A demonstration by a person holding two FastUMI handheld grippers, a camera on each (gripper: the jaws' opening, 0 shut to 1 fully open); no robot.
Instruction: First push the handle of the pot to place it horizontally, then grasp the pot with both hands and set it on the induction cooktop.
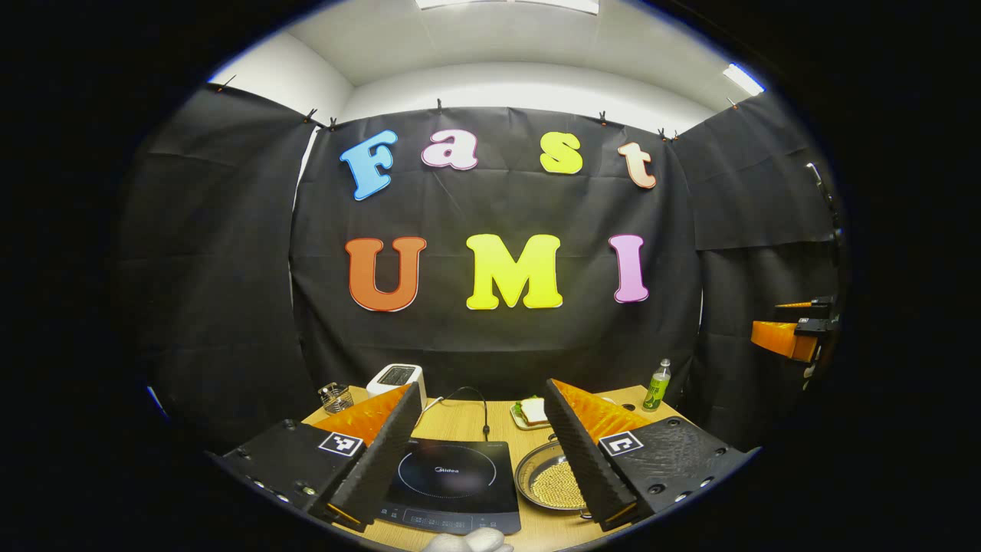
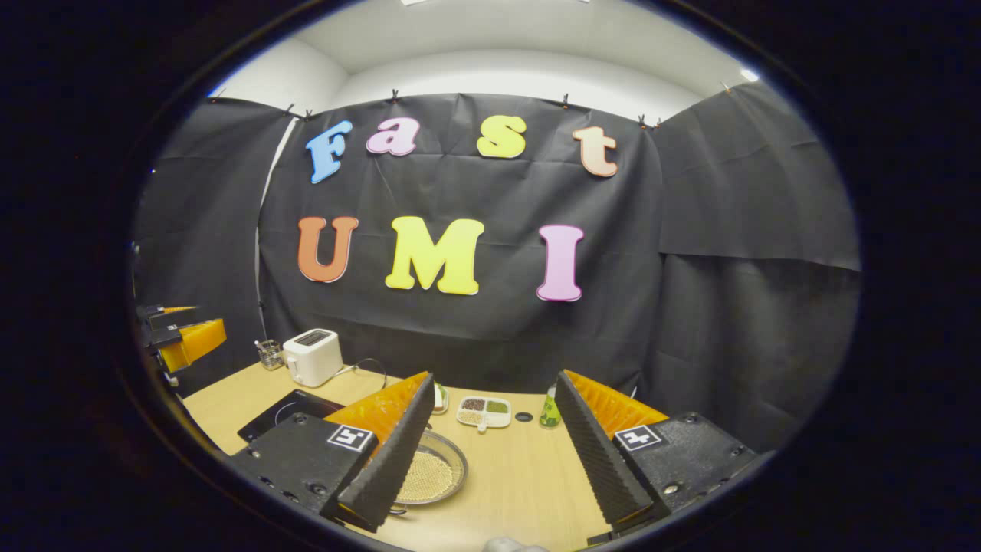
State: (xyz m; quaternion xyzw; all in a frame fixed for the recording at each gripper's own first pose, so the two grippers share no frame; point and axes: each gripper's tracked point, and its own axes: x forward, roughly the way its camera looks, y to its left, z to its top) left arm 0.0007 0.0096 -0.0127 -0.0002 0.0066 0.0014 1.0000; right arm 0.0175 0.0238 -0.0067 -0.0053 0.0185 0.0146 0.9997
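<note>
Above table (image 2: 529,475), left gripper (image 1: 483,452) & right gripper (image 2: 490,452) wide open, holding nothing. Pot (image 1: 548,477) w/ small beads beside induction cooktop (image 1: 452,479), off it.

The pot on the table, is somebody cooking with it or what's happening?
Not cooking yet. A person holds a claw in each hand, and both the left claw and the right claw hang open above the wooden table, touching nothing. The pot, full of small yellowish grains, sits on the table just beside the black cooktop, not on it. A toaster and a green bottle stand farther back.
</note>
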